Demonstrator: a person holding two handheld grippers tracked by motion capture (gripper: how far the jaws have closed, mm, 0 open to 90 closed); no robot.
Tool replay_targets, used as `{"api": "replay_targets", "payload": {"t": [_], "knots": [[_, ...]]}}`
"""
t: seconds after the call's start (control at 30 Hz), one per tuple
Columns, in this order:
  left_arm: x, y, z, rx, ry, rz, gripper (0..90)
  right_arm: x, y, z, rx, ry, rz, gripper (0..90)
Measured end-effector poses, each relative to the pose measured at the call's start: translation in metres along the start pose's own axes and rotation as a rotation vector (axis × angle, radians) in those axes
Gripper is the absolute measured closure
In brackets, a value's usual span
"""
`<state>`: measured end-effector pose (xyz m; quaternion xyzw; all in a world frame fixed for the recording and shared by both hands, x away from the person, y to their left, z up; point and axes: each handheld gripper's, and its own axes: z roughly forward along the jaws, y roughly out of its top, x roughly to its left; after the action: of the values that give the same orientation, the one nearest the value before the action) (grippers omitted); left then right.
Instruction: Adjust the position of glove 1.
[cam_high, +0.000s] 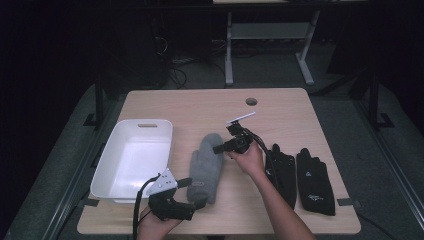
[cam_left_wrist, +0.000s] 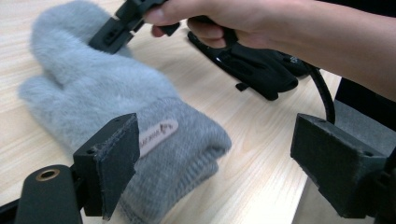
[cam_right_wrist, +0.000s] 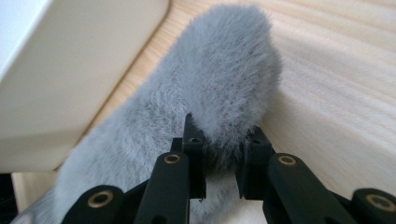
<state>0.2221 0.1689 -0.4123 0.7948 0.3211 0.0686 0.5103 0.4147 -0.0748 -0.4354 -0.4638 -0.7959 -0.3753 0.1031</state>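
Observation:
A fluffy grey mitten (cam_high: 206, 162) lies flat on the wooden table (cam_high: 285, 117), fingertips pointing away from me. My right gripper (cam_high: 220, 148) comes in from the right at the mitten's upper edge. In the right gripper view its jaws (cam_right_wrist: 222, 156) stand close together, pinching the fuzzy edge of the mitten (cam_right_wrist: 224, 79). My left gripper (cam_high: 192, 192) rests at the cuff near the front edge. In the left gripper view its jaws (cam_left_wrist: 219, 140) stand wide apart, with the cuff of the mitten (cam_left_wrist: 93, 88) beside the left pad and untouched.
A white plastic bin (cam_high: 145, 121) stands left of the mitten, its wall (cam_right_wrist: 70, 70) close by. Two black gloves (cam_high: 282, 172) (cam_high: 315, 180) lie side by side at the right, under the right forearm. A cable hole (cam_high: 251, 101) sits near the table's far edge.

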Motion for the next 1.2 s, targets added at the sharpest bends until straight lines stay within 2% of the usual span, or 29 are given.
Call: {"api": "replay_targets", "payload": {"t": [0.1,0.23,0.3,0.4,0.47,0.6,0.63,0.73,0.77,0.87,0.97,1.0,1.07,1.13,1.2], "knots": [[-0.001,0.006,0.001,0.001,-0.015,-0.028,16.7,0.002,-0.005,-0.013,-0.017,0.01,-0.007,76.9],[-0.001,0.013,0.005,0.007,-0.016,-0.036,18.2,0.003,-0.012,-0.025,-0.026,0.003,-0.023,77.2],[-0.003,0.02,0.011,0.032,-0.019,-0.04,18.2,0.0,-0.02,-0.036,-0.035,0.0,-0.03,77.4],[-0.004,0.024,0.017,0.054,-0.015,-0.036,18.3,-0.002,-0.025,-0.043,-0.047,-0.003,-0.036,77.5],[-0.004,0.031,0.024,0.079,-0.003,-0.044,19.0,-0.007,-0.034,-0.052,-0.056,-0.013,-0.034,77.6],[-0.001,0.037,0.031,0.095,0.01,-0.062,20.5,-0.017,-0.046,-0.062,-0.07,-0.023,-0.02,77.6],[0.002,0.04,0.036,0.11,0.018,-0.083,20.6,-0.019,-0.048,-0.064,-0.072,-0.025,-0.015,77.6],[0.005,0.042,0.04,0.126,0.03,-0.089,20.7,-0.024,-0.052,-0.068,-0.074,-0.036,-0.015,77.6],[0.009,0.043,0.046,0.153,0.049,-0.102,20.7,-0.027,-0.056,-0.071,-0.075,-0.045,-0.011,77.6],[0.013,0.043,0.051,0.178,0.051,-0.122,20.6,-0.03,-0.058,-0.073,-0.071,-0.062,-0.011,77.6],[0.02,0.042,0.059,0.214,0.05,-0.168,20.7,-0.038,-0.063,-0.074,-0.068,-0.076,-0.006,77.6],[0.02,0.042,0.059,0.214,0.05,-0.168,20.6,-0.038,-0.063,-0.074,-0.068,-0.076,-0.006,77.6],[0.024,0.041,0.064,0.23,0.046,-0.196,20.6,-0.04,-0.065,-0.074,-0.063,-0.084,-0.001,77.6],[0.027,0.039,0.068,0.248,0.072,-0.211,20.6,-0.043,-0.068,-0.075,-0.063,-0.088,-0.002,77.5],[0.029,0.037,0.072,0.259,0.074,-0.237,20.6,-0.044,-0.068,-0.075,-0.059,-0.095,-0.001,77.5]]}}
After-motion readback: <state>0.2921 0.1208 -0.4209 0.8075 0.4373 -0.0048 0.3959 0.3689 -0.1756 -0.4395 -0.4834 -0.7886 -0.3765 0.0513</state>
